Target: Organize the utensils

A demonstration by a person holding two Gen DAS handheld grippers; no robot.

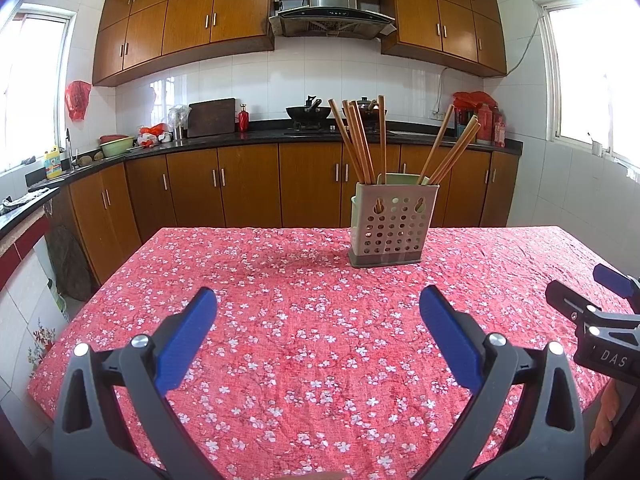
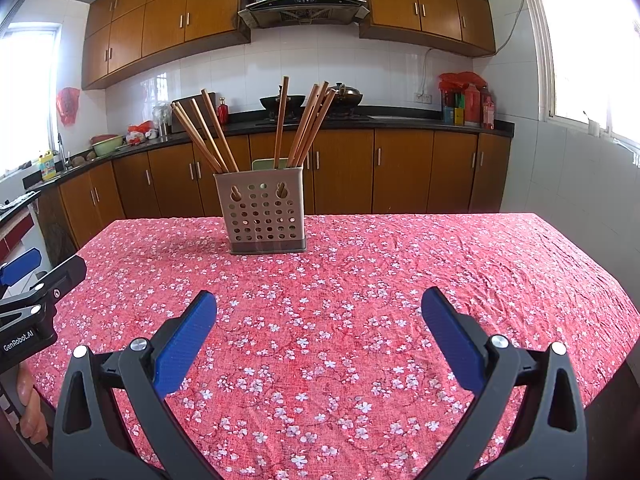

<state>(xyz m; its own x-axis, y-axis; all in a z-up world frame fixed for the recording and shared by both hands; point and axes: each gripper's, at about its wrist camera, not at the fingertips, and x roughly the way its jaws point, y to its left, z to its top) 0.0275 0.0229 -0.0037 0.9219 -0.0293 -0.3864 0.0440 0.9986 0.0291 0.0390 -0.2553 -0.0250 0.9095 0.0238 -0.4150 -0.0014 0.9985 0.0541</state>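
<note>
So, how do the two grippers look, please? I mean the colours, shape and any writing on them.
Both look alike: the left gripper and the right gripper have dark grey, triangular cut-out arms with silver bolts and flat blue finger pads. The left body reads "GenRobot.AI" in white, the right body "DAS". No cables or sleeves are visible.

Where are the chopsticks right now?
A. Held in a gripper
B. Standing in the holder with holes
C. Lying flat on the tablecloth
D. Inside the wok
B: the chopsticks stand leaning in the holder on the tablecloth, while the left gripper and the right gripper are both open and hold nothing.
</note>
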